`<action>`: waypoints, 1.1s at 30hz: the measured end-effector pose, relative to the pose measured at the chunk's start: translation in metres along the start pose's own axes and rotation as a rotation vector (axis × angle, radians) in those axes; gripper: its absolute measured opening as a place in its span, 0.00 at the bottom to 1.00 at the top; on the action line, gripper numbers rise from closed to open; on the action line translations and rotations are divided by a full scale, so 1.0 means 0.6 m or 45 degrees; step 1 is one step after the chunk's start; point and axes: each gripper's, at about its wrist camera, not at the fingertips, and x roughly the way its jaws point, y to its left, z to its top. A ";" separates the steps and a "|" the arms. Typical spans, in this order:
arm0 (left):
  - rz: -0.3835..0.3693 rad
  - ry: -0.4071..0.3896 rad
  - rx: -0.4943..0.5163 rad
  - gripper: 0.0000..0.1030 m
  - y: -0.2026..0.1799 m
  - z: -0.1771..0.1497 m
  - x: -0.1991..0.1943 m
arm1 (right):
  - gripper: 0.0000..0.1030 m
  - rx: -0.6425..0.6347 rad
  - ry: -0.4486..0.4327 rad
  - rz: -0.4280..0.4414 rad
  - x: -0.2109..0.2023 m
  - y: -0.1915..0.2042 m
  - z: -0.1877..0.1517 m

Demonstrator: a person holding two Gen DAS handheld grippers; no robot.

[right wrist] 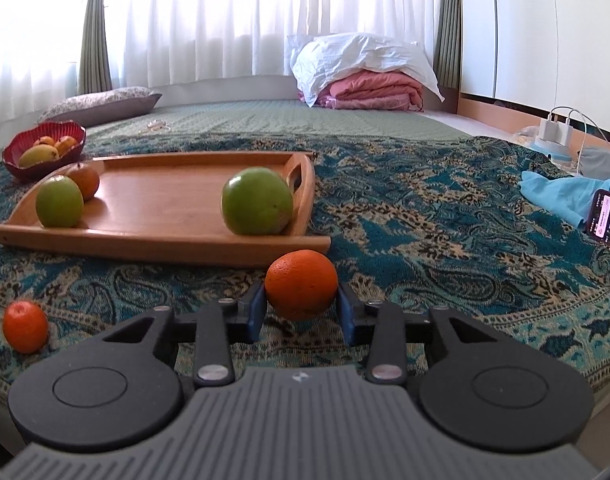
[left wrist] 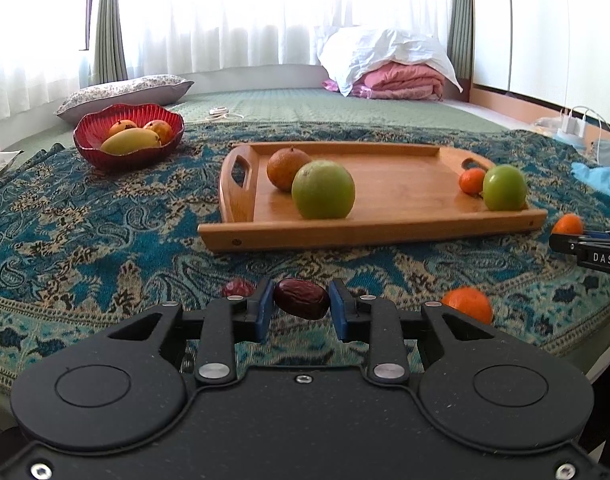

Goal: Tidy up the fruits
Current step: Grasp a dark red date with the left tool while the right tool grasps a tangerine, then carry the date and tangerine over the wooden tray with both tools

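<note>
My left gripper [left wrist: 301, 305] is shut on a dark red date [left wrist: 302, 298] just above the patterned cloth. A second date [left wrist: 237, 289] lies left of it. My right gripper [right wrist: 302, 307] is shut on a small orange [right wrist: 301, 285] in front of the wooden tray [right wrist: 153, 240]; it also shows at the right edge of the left wrist view [left wrist: 561, 236]. The tray [left wrist: 385, 232] holds two green fruits [left wrist: 323, 189] [left wrist: 504, 187], a large orange [left wrist: 286, 168] and a small orange [left wrist: 471, 181]. One small orange [left wrist: 468, 303] lies loose on the cloth.
A red bowl [left wrist: 105, 156] with mangoes stands at the far left. A phone [right wrist: 607, 225], a blue cloth [right wrist: 557, 196] and chargers [right wrist: 555, 130] lie at the right. Pillows and folded blankets [right wrist: 369, 92] lie at the back of the bed. The cloth's front edge is close.
</note>
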 end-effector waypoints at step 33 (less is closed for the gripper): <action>-0.129 0.012 -0.142 0.27 0.045 0.299 0.186 | 0.41 0.024 0.131 0.142 0.142 0.012 0.212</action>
